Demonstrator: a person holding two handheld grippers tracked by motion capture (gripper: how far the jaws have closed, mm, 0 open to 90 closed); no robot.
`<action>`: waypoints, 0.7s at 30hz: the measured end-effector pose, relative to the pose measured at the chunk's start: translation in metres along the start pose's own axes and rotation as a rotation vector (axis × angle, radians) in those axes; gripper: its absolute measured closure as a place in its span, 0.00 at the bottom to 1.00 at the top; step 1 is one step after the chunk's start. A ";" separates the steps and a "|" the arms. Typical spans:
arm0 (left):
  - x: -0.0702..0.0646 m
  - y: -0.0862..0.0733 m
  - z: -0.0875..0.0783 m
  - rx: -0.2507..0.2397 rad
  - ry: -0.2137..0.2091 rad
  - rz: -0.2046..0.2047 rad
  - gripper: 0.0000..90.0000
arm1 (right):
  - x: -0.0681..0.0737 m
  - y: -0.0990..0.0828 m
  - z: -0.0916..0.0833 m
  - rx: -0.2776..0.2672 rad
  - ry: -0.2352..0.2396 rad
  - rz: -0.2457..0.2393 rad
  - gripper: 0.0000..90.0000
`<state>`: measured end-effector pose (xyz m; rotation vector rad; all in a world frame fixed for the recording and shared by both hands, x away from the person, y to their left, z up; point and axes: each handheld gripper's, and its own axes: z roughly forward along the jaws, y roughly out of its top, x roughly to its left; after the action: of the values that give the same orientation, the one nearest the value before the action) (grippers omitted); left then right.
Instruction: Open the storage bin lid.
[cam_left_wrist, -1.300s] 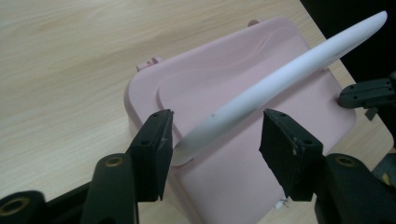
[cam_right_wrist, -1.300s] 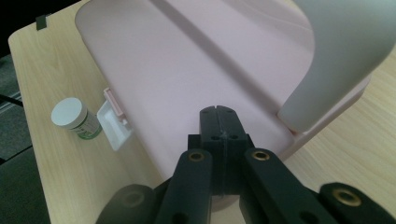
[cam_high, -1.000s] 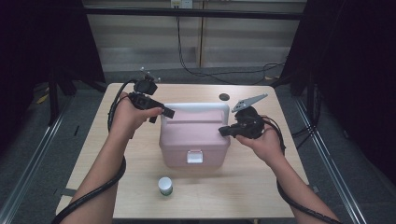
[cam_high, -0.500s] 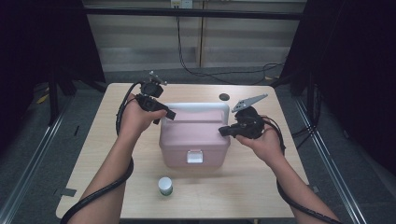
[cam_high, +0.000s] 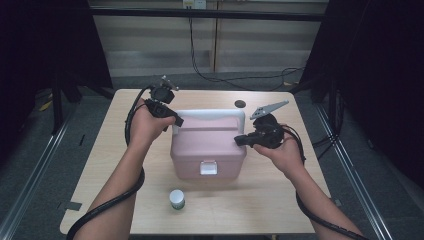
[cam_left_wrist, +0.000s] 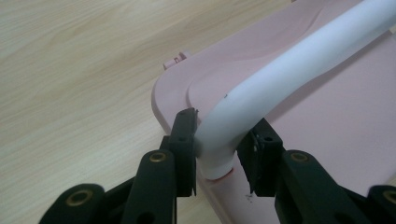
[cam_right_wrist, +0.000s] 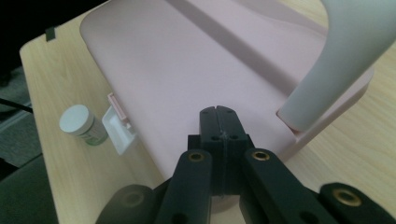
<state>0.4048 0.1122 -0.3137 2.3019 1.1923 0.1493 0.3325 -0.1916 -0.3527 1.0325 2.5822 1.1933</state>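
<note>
Left gripper (cam_left_wrist: 217, 154) grips white handle (cam_left_wrist: 299, 70), lying lengthwise along pink box (cam_high: 207, 147)

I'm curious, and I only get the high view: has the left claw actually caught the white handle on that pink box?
Observer: Yes. The left claw straddles the white handle at its base. Its jaws have just been closing, and both pads look pressed against it.
Visitor: And the right claw?
Observer: The right claw has its jaws shut on nothing. Its tip is over the lid of the pink box, beside the handle's other end.
</note>
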 end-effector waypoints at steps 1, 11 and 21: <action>0.001 0.000 -0.001 -0.009 -0.002 0.015 0.76 | -0.002 -0.001 -0.001 0.001 0.012 0.010 1.00; 0.004 0.001 -0.003 -0.019 -0.019 0.024 0.76 | -0.008 -0.007 -0.013 0.011 -0.008 -0.010 1.00; 0.004 0.011 -0.015 -0.040 -0.014 0.034 0.77 | -0.017 -0.018 -0.023 0.033 -0.045 -0.010 1.00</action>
<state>0.4100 0.1167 -0.2962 2.2853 1.1333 0.1673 0.3270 -0.2254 -0.3527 1.0399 2.5784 1.1155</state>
